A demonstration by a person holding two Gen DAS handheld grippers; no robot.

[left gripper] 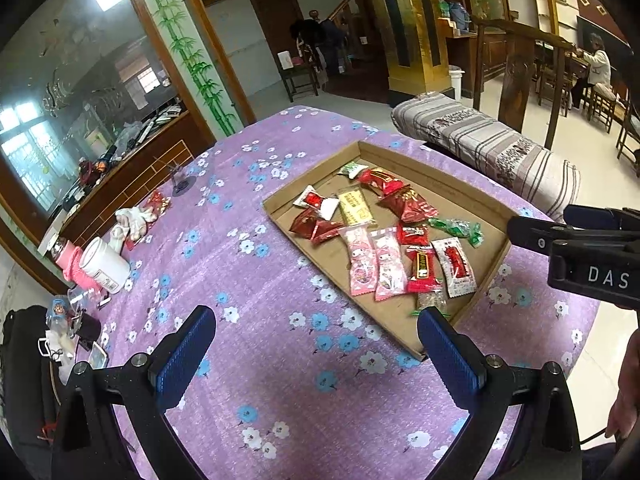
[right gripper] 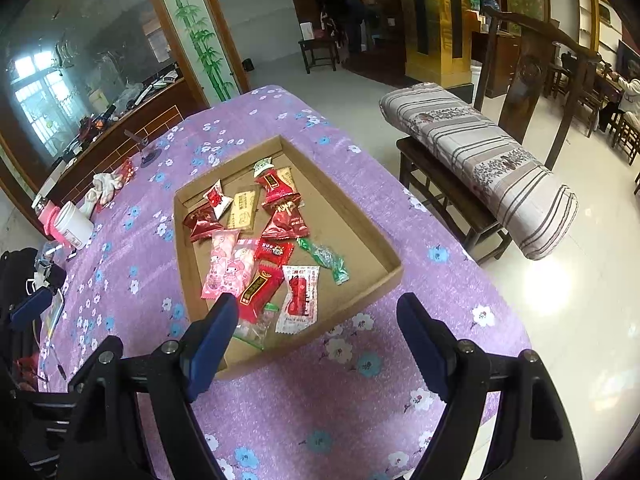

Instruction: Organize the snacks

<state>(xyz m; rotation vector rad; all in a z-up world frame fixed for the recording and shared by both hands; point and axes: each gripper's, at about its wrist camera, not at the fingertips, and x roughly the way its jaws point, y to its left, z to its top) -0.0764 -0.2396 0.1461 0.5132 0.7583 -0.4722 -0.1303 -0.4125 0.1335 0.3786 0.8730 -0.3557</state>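
A shallow cardboard tray (left gripper: pixel 486 196) (right gripper: pixel 360 220) lies on the purple flowered tablecloth and holds several snack packets: two pink packets (left gripper: pixel 374 266) (right gripper: pixel 226 266), red packets (left gripper: pixel 420 270) (right gripper: pixel 260 290), a white-and-red packet (left gripper: pixel 456 266) (right gripper: pixel 298 298), a yellow bar (left gripper: pixel 356 208) (right gripper: pixel 242 208) and green-wrapped candies (left gripper: pixel 456 228) (right gripper: pixel 326 258). My left gripper (left gripper: pixel 316 354) is open and empty, above the cloth just in front of the tray's near corner. My right gripper (right gripper: pixel 316 340) is open and empty over the tray's near edge; its body shows at the right of the left wrist view (left gripper: pixel 580 256).
On the table's left side lie a white jar (left gripper: pixel 104 266) (right gripper: pixel 74 226), a pink bottle (left gripper: pixel 68 260), white gloves (left gripper: pixel 136 218) (right gripper: pixel 106 184) and small clutter. A rolled striped blanket (left gripper: pixel 492 148) (right gripper: pixel 480 152) rests on a wooden bench beyond the table. A person sits at far right.
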